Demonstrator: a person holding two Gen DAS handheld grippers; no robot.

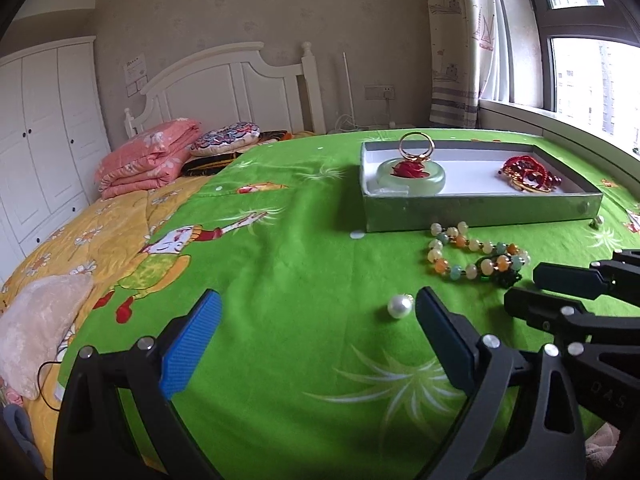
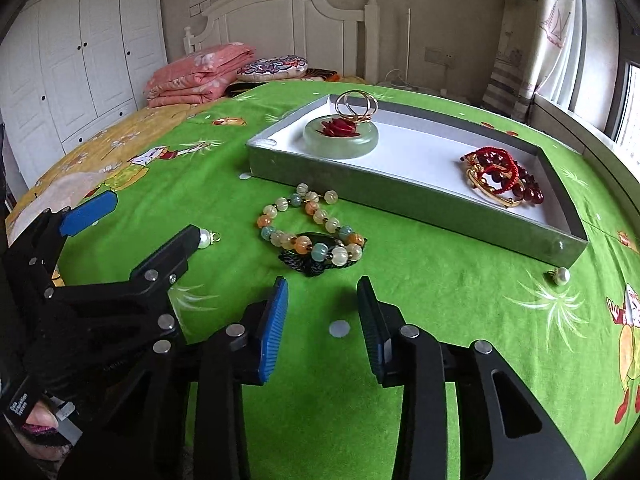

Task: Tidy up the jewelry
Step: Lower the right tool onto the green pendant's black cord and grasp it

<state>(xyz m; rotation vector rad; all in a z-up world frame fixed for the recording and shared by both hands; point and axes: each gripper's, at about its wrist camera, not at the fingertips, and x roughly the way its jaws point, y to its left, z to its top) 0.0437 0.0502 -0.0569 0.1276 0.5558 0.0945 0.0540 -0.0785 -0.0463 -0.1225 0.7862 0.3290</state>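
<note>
Two loose pearls: one (image 1: 400,306) lies just beside the spread left gripper (image 1: 316,344), one (image 2: 563,275) by the tray (image 2: 400,188). Right gripper (image 2: 322,328) spread too, near the bracelet (image 2: 312,232). A careless pinch could squirt that round pearl away.

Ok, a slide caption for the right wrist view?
Open right gripper faces a beaded bracelet on green bedding, the grey jewelry tray beyond.
</note>
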